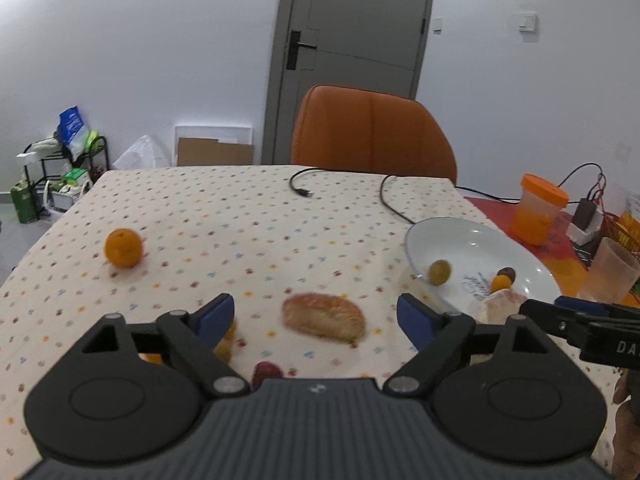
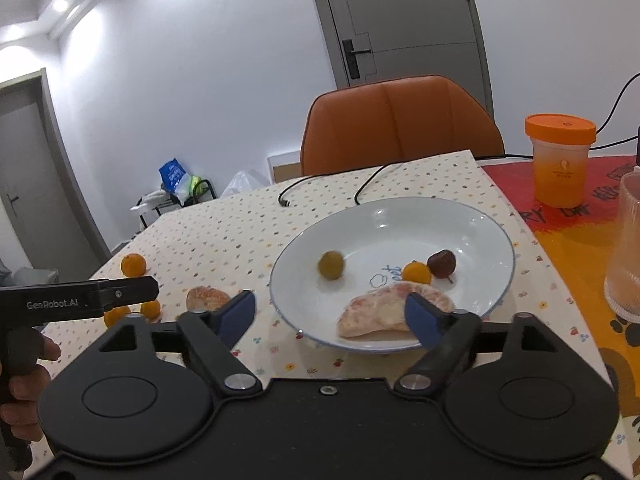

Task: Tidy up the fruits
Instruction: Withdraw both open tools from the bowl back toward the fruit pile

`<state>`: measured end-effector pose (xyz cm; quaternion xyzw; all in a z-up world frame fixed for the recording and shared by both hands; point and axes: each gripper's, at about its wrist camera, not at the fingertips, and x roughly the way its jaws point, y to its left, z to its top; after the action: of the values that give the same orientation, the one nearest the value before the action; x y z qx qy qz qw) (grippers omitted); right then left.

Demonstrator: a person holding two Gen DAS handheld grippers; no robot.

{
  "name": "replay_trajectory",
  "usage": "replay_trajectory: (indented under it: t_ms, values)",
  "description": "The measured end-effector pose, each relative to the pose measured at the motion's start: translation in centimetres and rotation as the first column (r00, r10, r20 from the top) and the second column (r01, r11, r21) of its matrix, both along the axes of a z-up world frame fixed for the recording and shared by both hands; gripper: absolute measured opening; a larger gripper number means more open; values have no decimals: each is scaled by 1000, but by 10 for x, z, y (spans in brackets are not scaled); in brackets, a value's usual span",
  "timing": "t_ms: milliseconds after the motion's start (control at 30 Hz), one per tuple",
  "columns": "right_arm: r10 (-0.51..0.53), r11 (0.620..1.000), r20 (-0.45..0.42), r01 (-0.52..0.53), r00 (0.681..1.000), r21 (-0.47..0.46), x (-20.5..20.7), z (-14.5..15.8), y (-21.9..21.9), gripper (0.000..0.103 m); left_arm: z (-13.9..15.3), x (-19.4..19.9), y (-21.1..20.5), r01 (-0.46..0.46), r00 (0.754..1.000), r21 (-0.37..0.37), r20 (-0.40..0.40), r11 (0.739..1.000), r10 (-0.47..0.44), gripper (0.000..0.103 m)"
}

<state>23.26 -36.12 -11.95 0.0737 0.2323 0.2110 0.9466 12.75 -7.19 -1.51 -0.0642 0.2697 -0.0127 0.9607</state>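
A peeled citrus wedge (image 1: 324, 317) is lying on the worktop (image 1: 224, 216) between the fingers of the left gripper (image 1: 316, 316), which is standing wide apart, gripping nothing; the right gripper (image 2: 331, 314) is also gaping empty over the plate (image 2: 440, 216), holding four fruits: another wedge (image 2: 384, 314), a green one (image 2: 331, 265), a small orange (image 2: 417, 272), a dark one (image 2: 441, 263).
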Motion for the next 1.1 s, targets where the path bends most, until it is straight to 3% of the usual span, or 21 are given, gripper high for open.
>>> replay_trajectory:
  t_ms: [233, 467, 1100]
  values:
    - [4, 1000, -7, -4, 1000, 5, -3, 3, 13, 99, 0, -10, 18, -39, 999, -6, 11, 999, 39, 91]
    - [18, 1000, 1, -18, 1000, -20, -8, 6, 30, 102, 0, -21, 35, -74, 997, -10, 9, 997, 74, 92]
    - [88, 994, -8, -88, 996, -59, -27, 11, 74, 103, -6, -51, 78, -150, 989, -43, -4, 988, 150, 92]
